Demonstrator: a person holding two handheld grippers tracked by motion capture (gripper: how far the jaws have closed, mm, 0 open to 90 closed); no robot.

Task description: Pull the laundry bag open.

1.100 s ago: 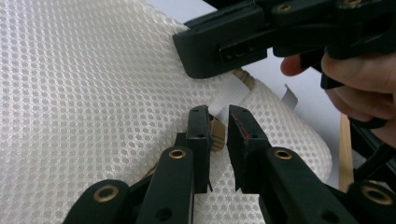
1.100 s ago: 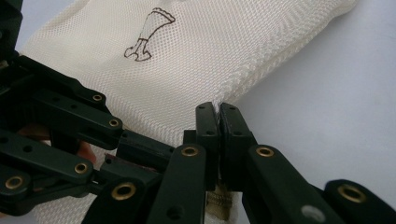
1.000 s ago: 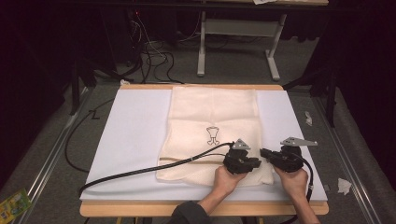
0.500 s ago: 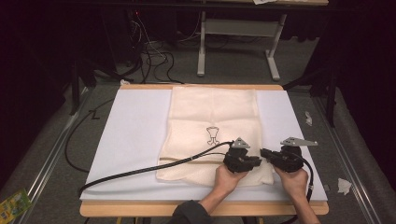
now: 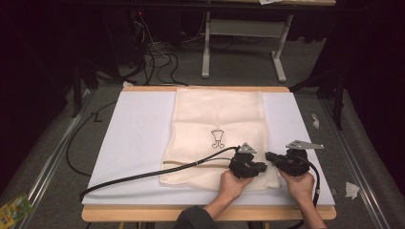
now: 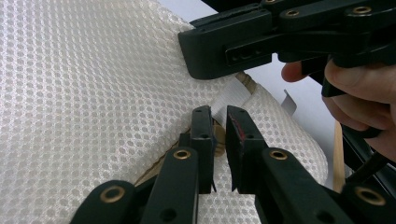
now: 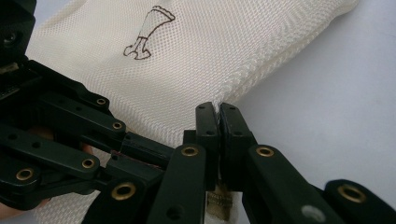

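**Two grippers working the near edge of a mesh bag**

A white rectangular mat (image 5: 138, 138) is lying on a light wooden table (image 5: 143, 213), which is standing on grey carpeted floor (image 5: 57, 191) in a dark room. At twelve o'clock beyond the table, one pale metal table frame (image 5: 239, 38) is standing, with a tangle of dark cables (image 5: 153, 52) at about eleven o'clock. Three scraps of white paper (image 5: 352, 190) are lying on the floor between three and four o'clock, and one green packet (image 5: 12, 208) is sitting at eight o'clock.

One cream mesh fabric bag (image 5: 215, 119) is lying flat on the middle of the mat, running from twelve o'clock down to six, with one small dark printed figure (image 5: 217, 138) near its centre and one brown band (image 5: 191, 164) crossing it near the lower end.

Two black grippers are meeting at the bag's five o'clock corner, each held in one hand. The left gripper (image 6: 218, 135) is pinching a brownish part at the bag's hem, its jaws nearly together with a narrow gap, beside a white woven tab (image 6: 231, 98). The right gripper (image 7: 218, 119) is clenching the bag's seamed edge, jaws pressed flat together on the fabric. One thick black cable (image 5: 143, 174) is trailing from the left gripper across the bag toward eight o'clock.
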